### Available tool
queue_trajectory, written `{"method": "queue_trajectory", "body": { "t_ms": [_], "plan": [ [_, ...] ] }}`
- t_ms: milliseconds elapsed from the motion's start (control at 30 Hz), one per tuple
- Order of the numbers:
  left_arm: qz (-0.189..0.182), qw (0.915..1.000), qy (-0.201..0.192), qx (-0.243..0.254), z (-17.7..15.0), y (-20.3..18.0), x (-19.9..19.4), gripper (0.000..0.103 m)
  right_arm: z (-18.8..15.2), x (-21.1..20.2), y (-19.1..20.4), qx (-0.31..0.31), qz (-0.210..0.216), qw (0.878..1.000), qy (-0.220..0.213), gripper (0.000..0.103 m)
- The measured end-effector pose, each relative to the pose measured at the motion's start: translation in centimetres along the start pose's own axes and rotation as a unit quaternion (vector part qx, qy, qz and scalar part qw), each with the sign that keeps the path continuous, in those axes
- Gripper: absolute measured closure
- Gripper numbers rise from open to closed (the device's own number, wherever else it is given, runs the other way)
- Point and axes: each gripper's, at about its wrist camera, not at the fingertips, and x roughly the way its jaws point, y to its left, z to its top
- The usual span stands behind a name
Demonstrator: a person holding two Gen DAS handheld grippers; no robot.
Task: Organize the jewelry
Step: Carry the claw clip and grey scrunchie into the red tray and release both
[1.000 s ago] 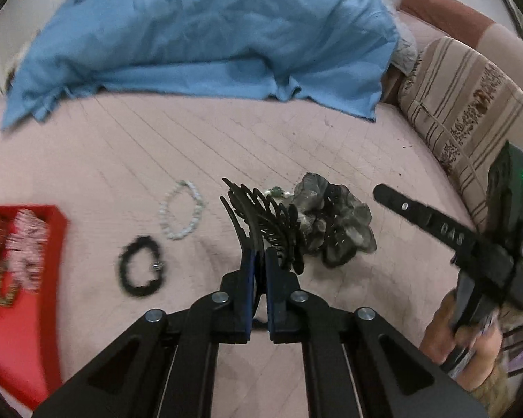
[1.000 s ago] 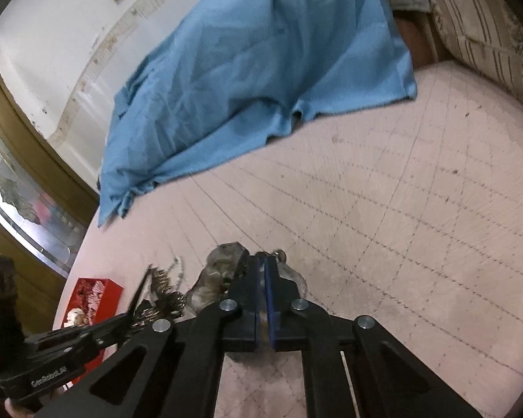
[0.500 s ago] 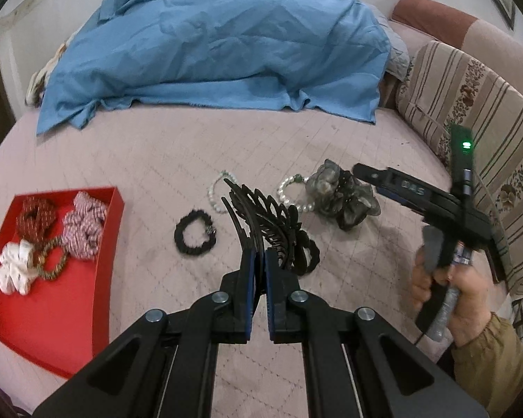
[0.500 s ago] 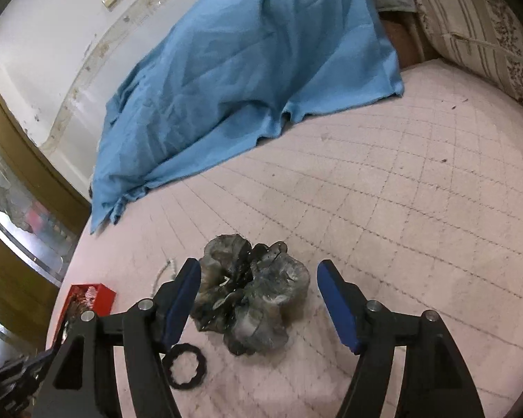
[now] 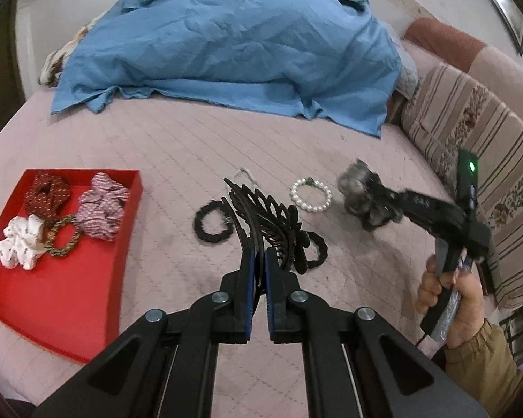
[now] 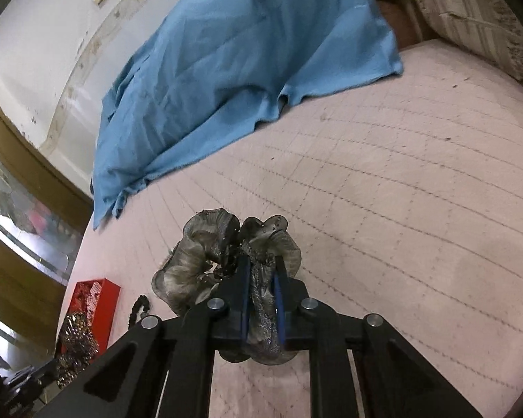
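My left gripper (image 5: 258,261) is shut on a black hair claw clip (image 5: 265,219) and holds it above the pink quilted bed. My right gripper (image 6: 262,271) is shut on a grey ruffled scrunchie (image 6: 205,261), lifted off the bed; it also shows in the left wrist view (image 5: 362,196), at the right gripper's tip. A red tray (image 5: 62,296) at the left holds several scrunchies and a braided band. On the bed lie a pearl bracelet (image 5: 311,195), two black hair ties (image 5: 211,224) (image 5: 315,249) and a pale bead bracelet (image 5: 245,174), partly hidden behind the clip.
A blue sheet (image 5: 226,45) covers a heap at the back of the bed. Striped cushions (image 5: 470,139) line the right side. The red tray also shows at the lower left of the right wrist view (image 6: 97,299).
My right gripper has closed on the grey scrunchie and lifted it. My left gripper has pulled back and up with the claw clip, bringing the red tray fully into view.
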Motion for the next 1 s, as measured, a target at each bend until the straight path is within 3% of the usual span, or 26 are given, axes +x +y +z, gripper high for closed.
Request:
{"method": "queue_trajectory", "body": {
  "t_ms": [133,267,500,700,1000],
  "plan": [
    [-0.003,0.9993,-0.02,-0.031,-0.4,3.0,-1.9,0.097,-1.1,-1.8,0.8,-0.015,-0.008,1.0,-0.01,0.09],
    [0.005,0.9969,-0.039,-0.068,-1.1,7.4,-3.8,0.097,-2.6,-3.6,3.2,-0.06,-0.041,0.997,-0.029,0.09],
    [0.022,0.9854,-0.055,-0.16,-2.7,16.8,-5.7,0.097,-5.6,-6.2,9.9,-0.125,-0.021,0.992,-0.024,0.09],
    [0.049,0.9741,-0.066,-0.21,-4.5,23.3,-6.7,0.097,-7.6,-4.2,17.7,-0.181,0.018,0.983,0.016,0.09],
    [0.048,0.9617,-0.054,-0.265,-6.3,29.3,-5.6,0.097,-13.0,2.3,29.7,-0.257,0.077,0.958,0.098,0.09]
  ]
}}
